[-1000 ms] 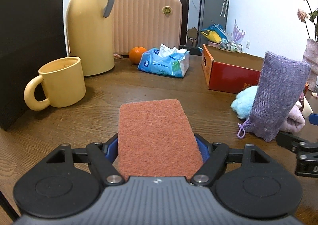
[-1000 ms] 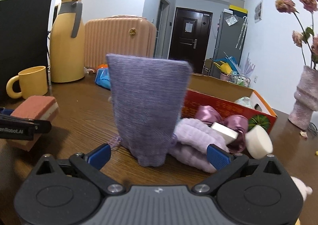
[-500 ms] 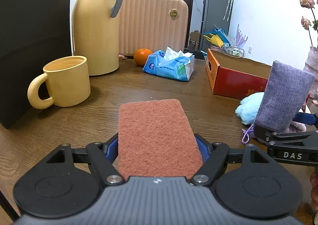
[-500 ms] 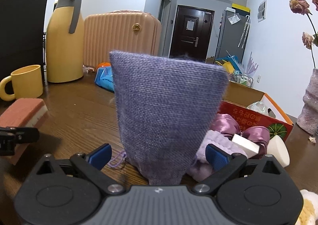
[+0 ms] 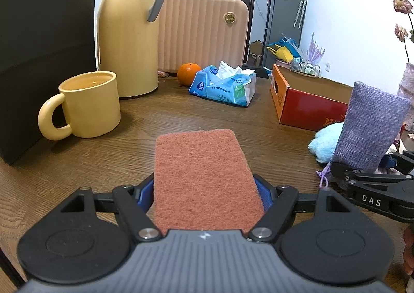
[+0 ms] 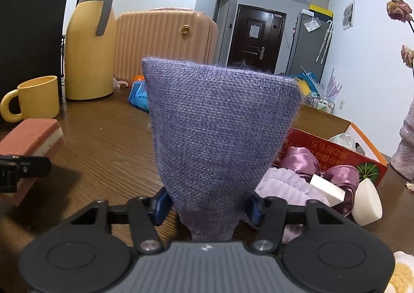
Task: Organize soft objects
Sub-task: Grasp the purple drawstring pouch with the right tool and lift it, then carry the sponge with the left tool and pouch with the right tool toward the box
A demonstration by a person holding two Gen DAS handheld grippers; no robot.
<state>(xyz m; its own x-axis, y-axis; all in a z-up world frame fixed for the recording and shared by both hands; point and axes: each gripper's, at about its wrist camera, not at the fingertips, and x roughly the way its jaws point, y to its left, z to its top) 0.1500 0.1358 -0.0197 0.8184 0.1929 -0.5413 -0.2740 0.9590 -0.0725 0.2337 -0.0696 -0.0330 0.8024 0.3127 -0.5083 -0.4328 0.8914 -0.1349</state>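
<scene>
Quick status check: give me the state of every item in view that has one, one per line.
Left gripper: shut on sponge.
Right gripper: jaws closing around purple pouch, standing upright.
Red box: open-topped.
Tissue pack: opened, tissue sticking out.
Mug: upright.
Thermos: upright, lid on.

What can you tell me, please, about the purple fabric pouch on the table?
The purple pouch is coarse woven cloth, lavender-grey, standing upright and widening toward its top. A thin purple drawstring trails from its narrow base. The right gripper is closing on that base, blue pads at both sides. It stands on the wooden table, before a lilac fluffy item and beside a blue fluffy one.
</scene>
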